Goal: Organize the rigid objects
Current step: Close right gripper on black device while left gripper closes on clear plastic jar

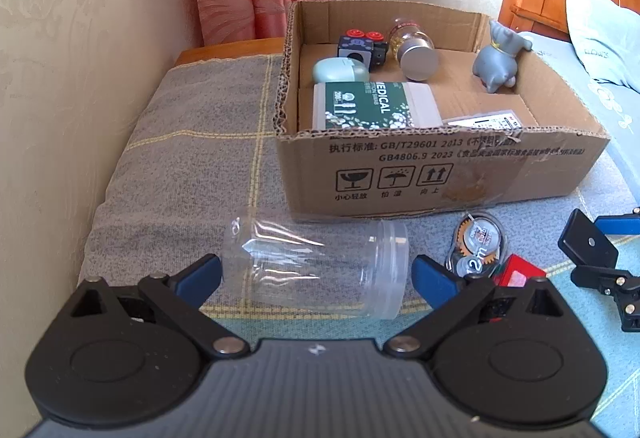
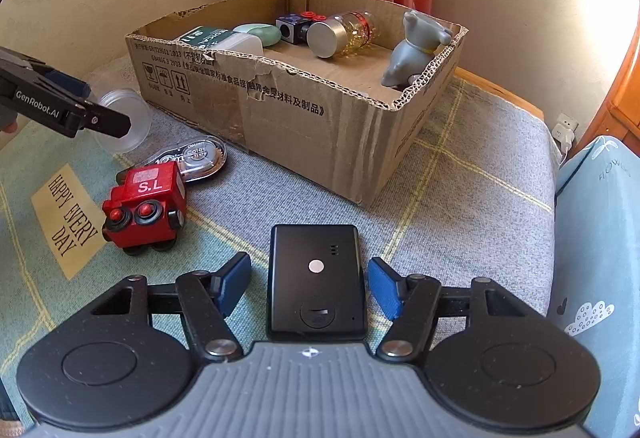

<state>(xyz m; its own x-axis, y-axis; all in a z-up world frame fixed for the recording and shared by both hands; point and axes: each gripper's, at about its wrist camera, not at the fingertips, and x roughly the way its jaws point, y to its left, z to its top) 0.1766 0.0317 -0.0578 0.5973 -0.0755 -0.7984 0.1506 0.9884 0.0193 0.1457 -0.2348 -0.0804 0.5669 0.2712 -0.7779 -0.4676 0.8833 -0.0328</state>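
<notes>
On the grey checked blanket covering the bed, the left tool has its blue pads spread wide on either side of a clear plastic jar that lies on its side, mouth toward three o'clock; neither pad touches it. At one o'clock from the jar sits the open brown cardboard box, which holds a green-and-white container marked MEDICAL, a pale green oval case, a dark cube toy with red knobs, a glass bottle with a silver cap lying down, and a grey animal figurine at the box's two-o'clock corner. Just beside the jar's mouth, at three o'clock, rests a clear oval correction-tape dispenser, with a red wooden toy train touching it on the near side. In the right wrist view the train stands at nine o'clock from the right tool, well apart from the box. A flat black rectangular device with a white dot lies on the blanket between the right tool's blue pads; a narrow gap shows on each side, so the pads stand slightly apart from it and grip nothing. At four o'clock lies a pale blue pillow.
</notes>
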